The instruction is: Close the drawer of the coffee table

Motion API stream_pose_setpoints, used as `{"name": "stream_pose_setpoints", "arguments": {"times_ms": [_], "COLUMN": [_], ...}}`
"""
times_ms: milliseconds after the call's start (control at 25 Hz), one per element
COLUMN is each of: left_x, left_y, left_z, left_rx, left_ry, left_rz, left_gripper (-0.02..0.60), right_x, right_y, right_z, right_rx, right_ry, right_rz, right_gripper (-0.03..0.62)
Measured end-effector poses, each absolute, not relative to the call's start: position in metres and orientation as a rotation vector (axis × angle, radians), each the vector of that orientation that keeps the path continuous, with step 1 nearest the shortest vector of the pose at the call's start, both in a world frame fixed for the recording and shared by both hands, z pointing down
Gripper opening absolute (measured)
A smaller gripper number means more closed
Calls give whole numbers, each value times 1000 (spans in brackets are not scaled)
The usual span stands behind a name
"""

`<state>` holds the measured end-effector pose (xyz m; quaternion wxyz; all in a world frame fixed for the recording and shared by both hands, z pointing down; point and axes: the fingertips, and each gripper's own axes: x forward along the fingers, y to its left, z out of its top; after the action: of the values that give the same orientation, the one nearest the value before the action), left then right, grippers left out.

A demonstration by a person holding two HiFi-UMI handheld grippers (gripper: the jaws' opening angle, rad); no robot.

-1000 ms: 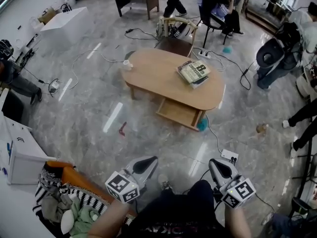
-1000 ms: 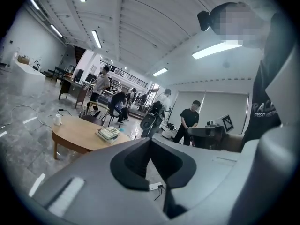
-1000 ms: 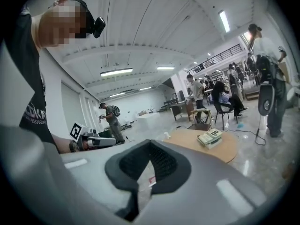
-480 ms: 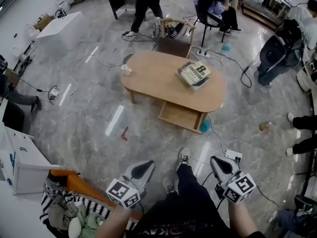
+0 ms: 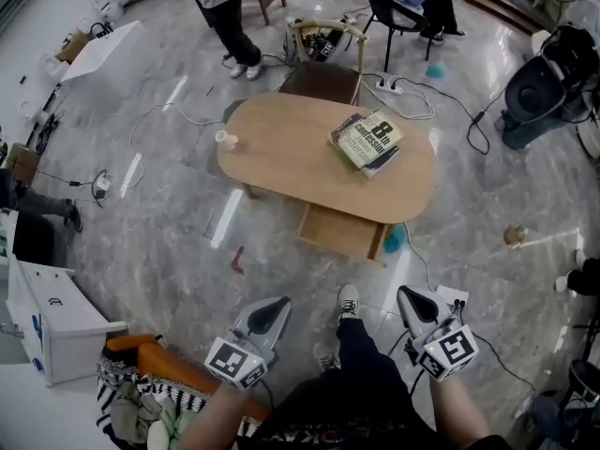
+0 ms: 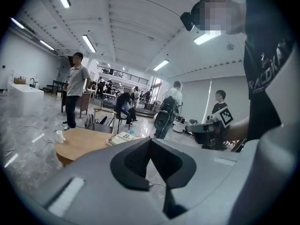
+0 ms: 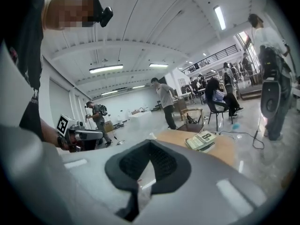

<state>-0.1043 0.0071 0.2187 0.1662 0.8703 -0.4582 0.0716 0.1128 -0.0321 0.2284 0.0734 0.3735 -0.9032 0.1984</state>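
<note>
the book (image 5: 366,142) on the coffee table (image 5: 281,148) bears a large "8" — the word under it is too small to read. white lettering on the person's black shirt (image 6: 267,74) is cut off, unreadable.

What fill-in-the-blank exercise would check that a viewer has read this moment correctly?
1. The drawer under the table stands ____.
2. On the table are a cup and a ____.
3. The left tongs and right tongs are both ____ and empty.
Missing words: open; book; shut.
</note>
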Motion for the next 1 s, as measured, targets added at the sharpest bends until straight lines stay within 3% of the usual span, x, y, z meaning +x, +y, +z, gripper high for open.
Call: {"name": "stream_pose_setpoints", "arguments": {"times_ms": [480,1000], "left_x": [-87,-129], "left_y": [-125,-129], "left_z": [320,412], "left_rx": [2456,2437], "left_ry": [-1346,-1272], "left_rz": [423,537], "left_gripper": [5,5], "right_x": [148,147], "right_y": [-141,-129], "right_z": [325,396], "right_rx": [1189,1405], "right_ry": [-2621,-2537], "right_rz": [536,635], "right_gripper": [2,2]}}
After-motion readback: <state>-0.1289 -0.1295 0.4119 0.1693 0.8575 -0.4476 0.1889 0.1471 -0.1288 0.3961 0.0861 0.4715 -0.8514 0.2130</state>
